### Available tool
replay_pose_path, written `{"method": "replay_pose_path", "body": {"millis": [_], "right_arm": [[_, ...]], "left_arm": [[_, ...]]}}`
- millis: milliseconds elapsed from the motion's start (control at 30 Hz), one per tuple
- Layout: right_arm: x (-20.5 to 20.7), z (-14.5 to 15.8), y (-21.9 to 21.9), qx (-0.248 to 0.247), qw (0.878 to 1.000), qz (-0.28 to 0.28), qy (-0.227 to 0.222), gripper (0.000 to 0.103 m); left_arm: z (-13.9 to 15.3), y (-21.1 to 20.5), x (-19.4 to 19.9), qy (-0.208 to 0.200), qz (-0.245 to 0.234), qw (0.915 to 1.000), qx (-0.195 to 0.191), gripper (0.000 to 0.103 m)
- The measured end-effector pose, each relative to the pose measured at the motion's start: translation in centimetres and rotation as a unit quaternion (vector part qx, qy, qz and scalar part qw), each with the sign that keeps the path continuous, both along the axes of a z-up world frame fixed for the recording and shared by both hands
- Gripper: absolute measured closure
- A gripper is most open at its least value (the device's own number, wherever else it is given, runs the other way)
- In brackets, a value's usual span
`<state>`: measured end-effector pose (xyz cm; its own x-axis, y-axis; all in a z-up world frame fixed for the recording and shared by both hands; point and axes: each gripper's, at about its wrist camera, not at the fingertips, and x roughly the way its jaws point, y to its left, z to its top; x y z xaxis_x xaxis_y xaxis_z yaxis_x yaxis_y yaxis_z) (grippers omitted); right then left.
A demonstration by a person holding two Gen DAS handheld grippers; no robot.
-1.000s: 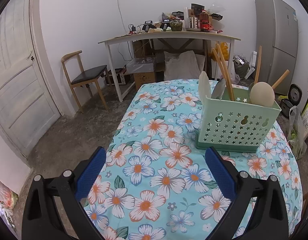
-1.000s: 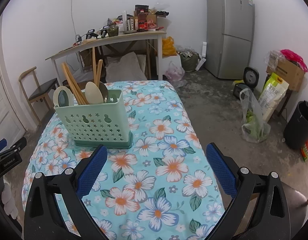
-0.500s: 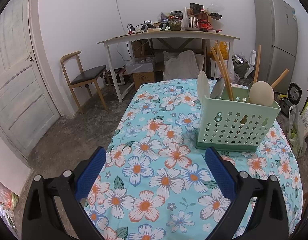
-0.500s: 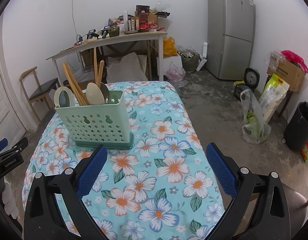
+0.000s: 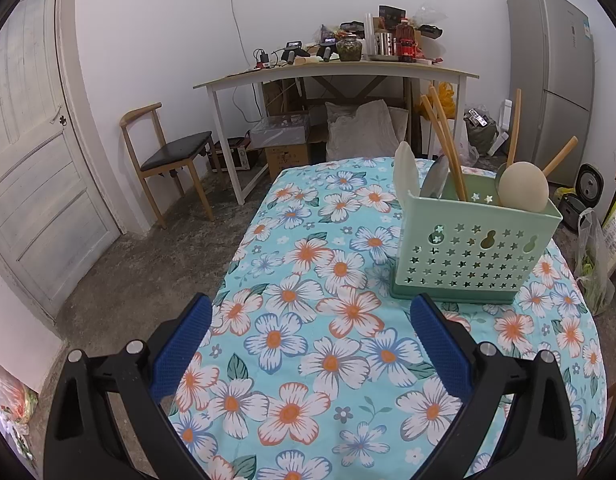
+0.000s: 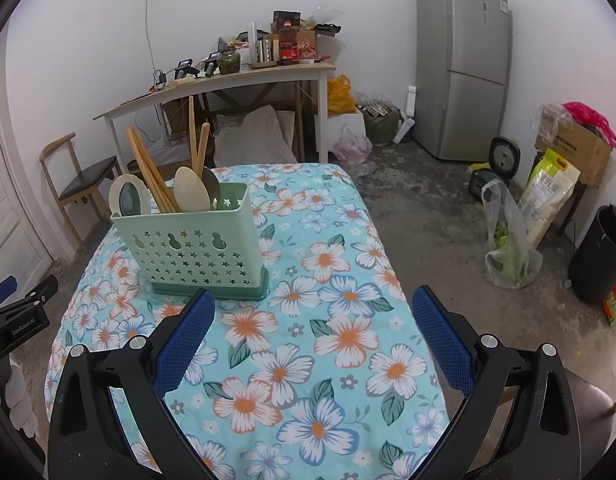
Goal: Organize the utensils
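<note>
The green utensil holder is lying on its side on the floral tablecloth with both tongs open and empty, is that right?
Not quite. The green utensil holder stands upright on the floral tablecloth, utensils sticking up, as the right wrist view shows. Both tongs, left and right, are open and empty.

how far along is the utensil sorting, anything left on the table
Looks finished or nearly so. The chopsticks, spoons and other utensils stand in the green holder. No loose utensil shows on the floral tablecloth. Nothing in hand: left gripper and right gripper are both open and empty.
</note>
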<state>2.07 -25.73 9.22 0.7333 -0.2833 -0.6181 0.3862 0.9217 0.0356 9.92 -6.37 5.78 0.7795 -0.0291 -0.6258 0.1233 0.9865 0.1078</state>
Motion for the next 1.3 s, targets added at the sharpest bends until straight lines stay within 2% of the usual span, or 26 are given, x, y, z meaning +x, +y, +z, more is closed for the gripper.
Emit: {"method": "replay_pose_path", "body": {"millis": [1300], "right_arm": [[-0.02, -0.07, 0.06, 0.000, 1.000, 0.000, 0.000, 0.008]], "left_arm": [[-0.31, 0.07, 0.10, 0.003, -0.003, 1.0000, 0.003, 0.006]]}}
